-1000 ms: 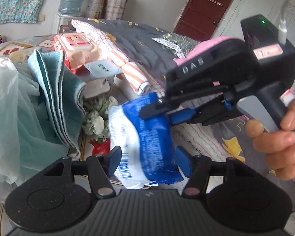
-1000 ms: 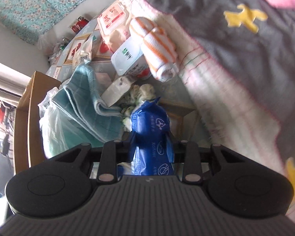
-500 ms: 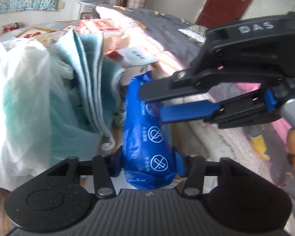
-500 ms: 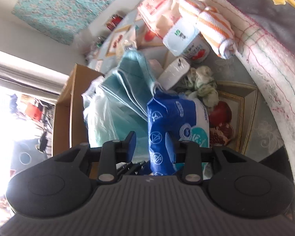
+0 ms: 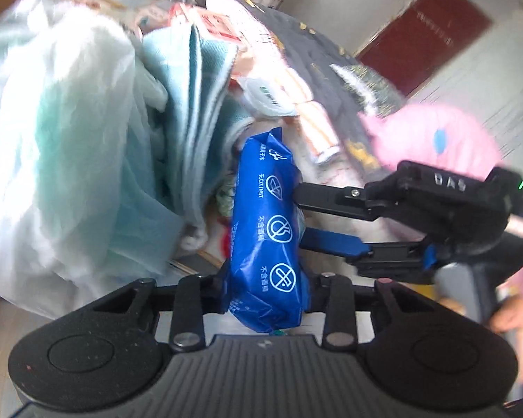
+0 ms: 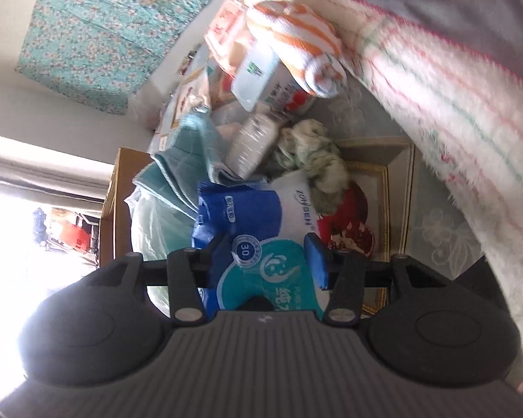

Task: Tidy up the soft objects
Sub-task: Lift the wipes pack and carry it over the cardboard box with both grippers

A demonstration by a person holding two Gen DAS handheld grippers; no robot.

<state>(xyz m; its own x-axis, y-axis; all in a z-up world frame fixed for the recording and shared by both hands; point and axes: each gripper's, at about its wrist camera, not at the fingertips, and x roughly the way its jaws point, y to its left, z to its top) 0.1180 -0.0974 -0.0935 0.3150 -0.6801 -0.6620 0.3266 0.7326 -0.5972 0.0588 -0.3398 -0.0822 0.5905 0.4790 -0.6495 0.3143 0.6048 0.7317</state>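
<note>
A blue soft wipes pack point(image 5: 266, 237) stands upright between the fingers of my left gripper point(image 5: 266, 284), which is shut on its lower end. My right gripper point(image 5: 298, 217) comes in from the right, open, its two fingers spread beside the pack's right side. In the right wrist view the same pack point(image 6: 254, 230) fills the gap of the right gripper point(image 6: 266, 261), whose blue pads stand apart from it. A folded teal towel point(image 5: 195, 111) and a thin plastic bag point(image 5: 52, 146) lie to the left.
An orange-striped rolled towel point(image 6: 296, 41), a white wipes box point(image 6: 258, 76), a green-white crumpled cloth point(image 6: 310, 160) and a striped blanket point(image 6: 453, 111) lie around. A cardboard box point(image 6: 122, 181) stands at the left. A pink plush point(image 5: 432, 139) lies at the far right.
The right gripper has opened and let go of the blue pack; the left gripper has shut on it and now holds it upright. Both views have swung.
</note>
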